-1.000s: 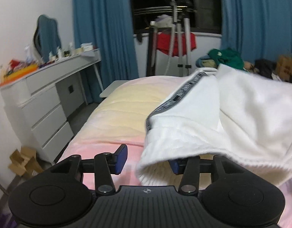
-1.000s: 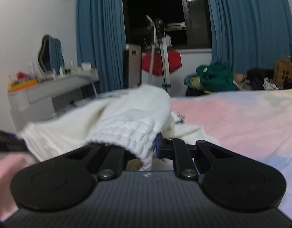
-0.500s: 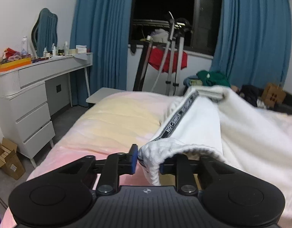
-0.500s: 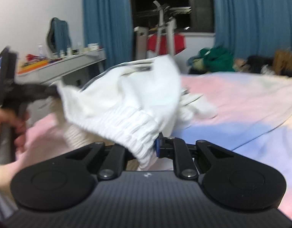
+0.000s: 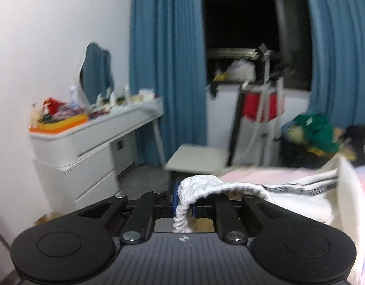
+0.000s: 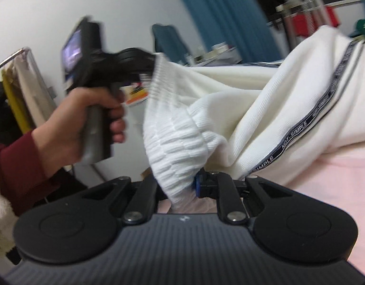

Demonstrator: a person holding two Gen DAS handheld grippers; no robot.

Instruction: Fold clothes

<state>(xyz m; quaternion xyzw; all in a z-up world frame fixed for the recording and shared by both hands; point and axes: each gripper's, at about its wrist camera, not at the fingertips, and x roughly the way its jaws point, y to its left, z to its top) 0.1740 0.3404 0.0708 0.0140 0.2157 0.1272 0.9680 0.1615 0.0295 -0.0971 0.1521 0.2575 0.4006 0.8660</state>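
The white pants (image 6: 265,109) hang in the air over the bed (image 6: 337,185), held by their ribbed waistband (image 6: 180,147) at two places. The left gripper (image 5: 183,198) is pinching one stretch of that waistband, its jaws pressed onto the fabric; the right gripper (image 6: 182,185) is pinching another stretch just the same. In the right wrist view the left hand (image 6: 73,128) holds its tool up, and the waistband runs between the two grips. A dark printed stripe (image 6: 308,123) runs down the leg. No fold is visible yet: the cloth is bunched and rumpled. By the look of it the task is at its start, with the pants still to be spread flat on the bed and folded.
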